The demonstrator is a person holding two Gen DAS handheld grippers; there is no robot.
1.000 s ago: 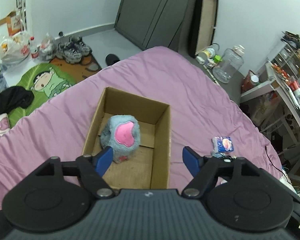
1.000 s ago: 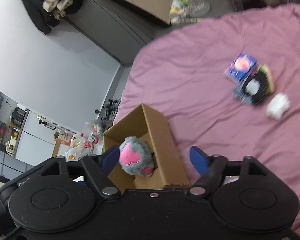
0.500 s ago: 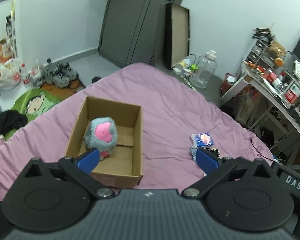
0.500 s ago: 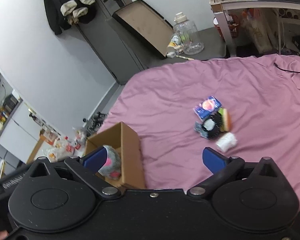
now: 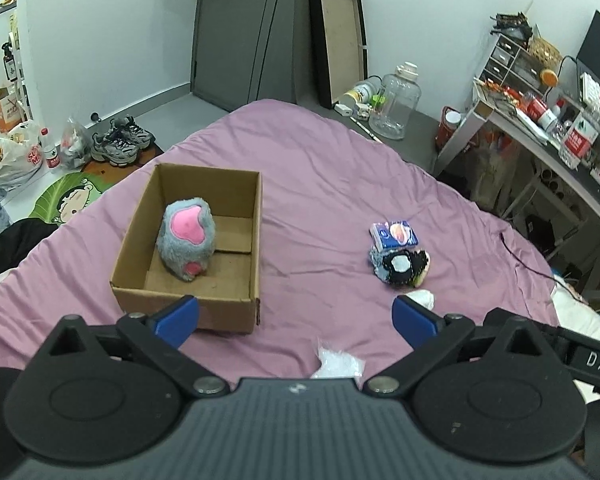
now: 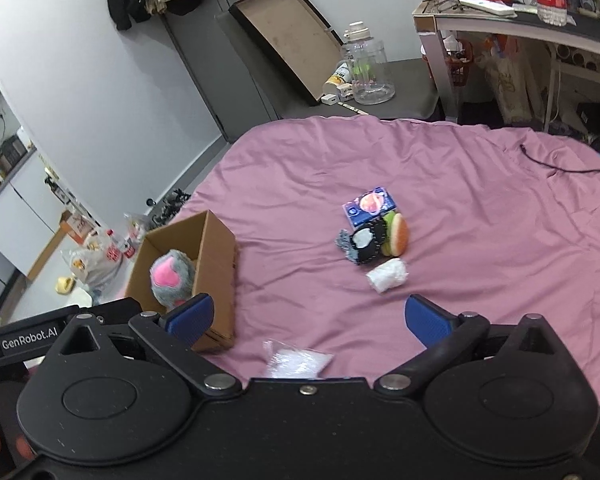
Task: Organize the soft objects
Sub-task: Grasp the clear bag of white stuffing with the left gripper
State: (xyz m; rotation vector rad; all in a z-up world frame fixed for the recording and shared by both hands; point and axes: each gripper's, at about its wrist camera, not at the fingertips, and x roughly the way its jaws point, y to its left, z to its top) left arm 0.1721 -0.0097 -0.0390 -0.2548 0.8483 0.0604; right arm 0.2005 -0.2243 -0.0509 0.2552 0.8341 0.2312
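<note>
An open cardboard box (image 5: 256,216) stands on the purple bed (image 5: 320,184) and holds a grey and pink plush (image 5: 186,238); both show in the right wrist view, box (image 6: 220,256) and plush (image 6: 170,278). Right of the box lie a blue packet (image 6: 370,206), a black and white soft item (image 6: 366,242), a burger plush (image 6: 396,234) and a white bundle (image 6: 388,274). A clear plastic bag (image 6: 296,362) lies nearest. My left gripper (image 5: 296,318) and right gripper (image 6: 308,318) are open and empty, above the near bed.
A desk (image 5: 540,136) with clutter stands right of the bed. A water jug (image 5: 396,106) and a leaning board (image 5: 336,36) stand beyond it. Shoes (image 5: 120,142), bags (image 5: 16,156) and a green mat (image 5: 66,204) lie on the floor at left.
Both grippers have pulled back and up from the box, opening wider. The plush stays in the box. The pile of soft items and the plastic bag have come into view.
</note>
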